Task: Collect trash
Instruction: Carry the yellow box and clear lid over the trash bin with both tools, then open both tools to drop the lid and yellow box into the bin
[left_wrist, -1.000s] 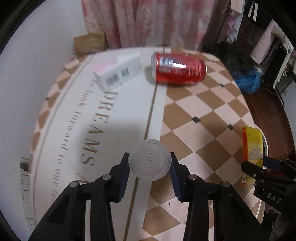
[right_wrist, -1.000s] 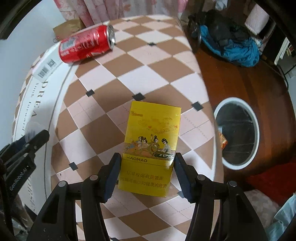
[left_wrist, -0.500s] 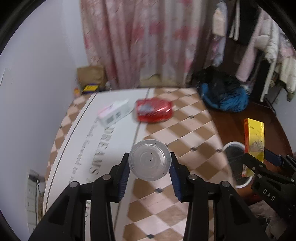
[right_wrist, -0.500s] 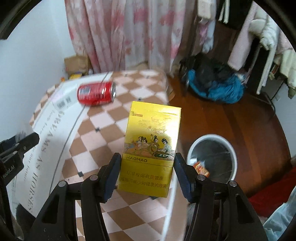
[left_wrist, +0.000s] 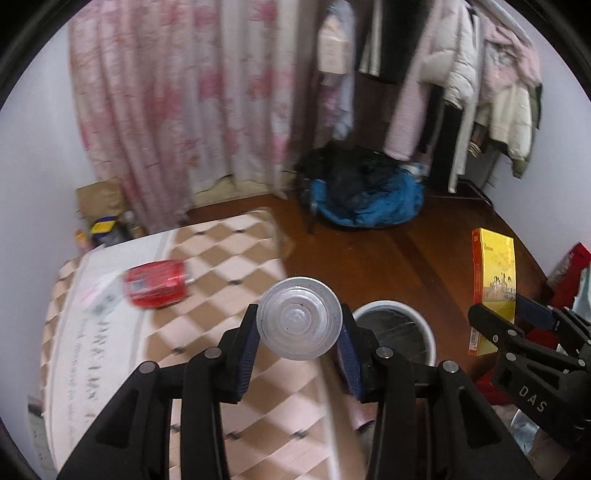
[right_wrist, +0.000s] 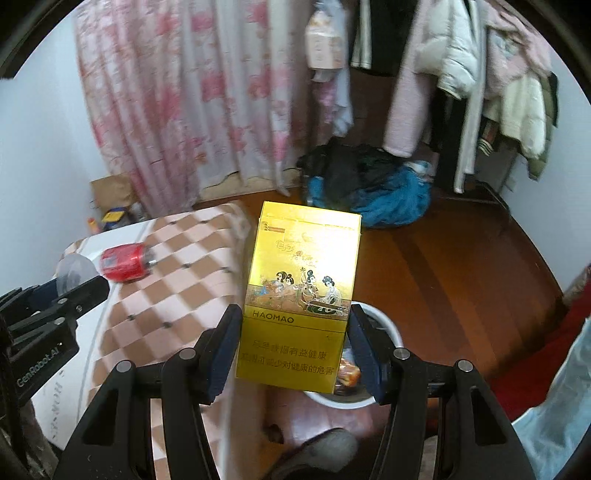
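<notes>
My left gripper is shut on a clear round plastic cup, seen end-on and held in the air past the bed's edge. My right gripper is shut on a yellow cigarette pack, upright between the pads. A white waste bin stands on the wooden floor just beyond the cup; in the right wrist view the bin lies mostly hidden under the pack. A red can and a blurred white box lie on the checkered bed cover. The two grippers are side by side.
A blue and black heap of clothes lies on the floor past the bin. Pink curtains and hanging coats fill the back. A grey slipper sits by the bed. A red thing is at far right.
Both grippers have risen and swung right, off the bed and over the floor by the bin, each keeping its load. The can and the white box have stayed on the bed.
</notes>
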